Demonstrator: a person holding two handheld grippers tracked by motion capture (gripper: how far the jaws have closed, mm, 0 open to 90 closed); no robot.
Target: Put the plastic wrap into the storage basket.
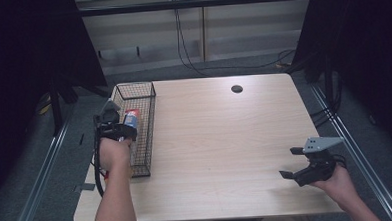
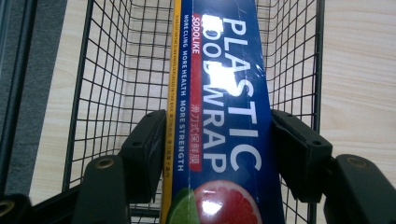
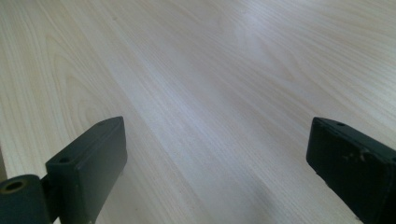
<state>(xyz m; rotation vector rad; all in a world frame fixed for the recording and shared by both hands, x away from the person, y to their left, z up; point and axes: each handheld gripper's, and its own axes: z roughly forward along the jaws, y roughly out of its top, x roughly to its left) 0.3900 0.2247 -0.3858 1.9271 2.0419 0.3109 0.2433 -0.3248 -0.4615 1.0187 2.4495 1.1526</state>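
Observation:
A long blue box of plastic wrap (image 2: pixel 224 93) with a grapefruit picture lies lengthwise inside a black wire basket (image 2: pixel 107 70). My left gripper (image 2: pixel 219 140) straddles the box's near end, one black pad lying against each long side. From above, the box (image 1: pixel 131 118) shows in the basket (image 1: pixel 150 142) at the table's left edge, with my left gripper (image 1: pixel 120 128) reaching down into it. My right gripper (image 1: pixel 290 162) hovers near the front right corner of the table. Its jaws stand wide apart over bare wood, and the right gripper (image 3: pixel 215 154) has nothing between them.
The light wooden table (image 1: pixel 225 139) has a round black cable hole (image 1: pixel 236 88) near its far edge. Black cables (image 1: pixel 192 60) trail across the floor behind it. Dark curtains and stand legs flank both sides.

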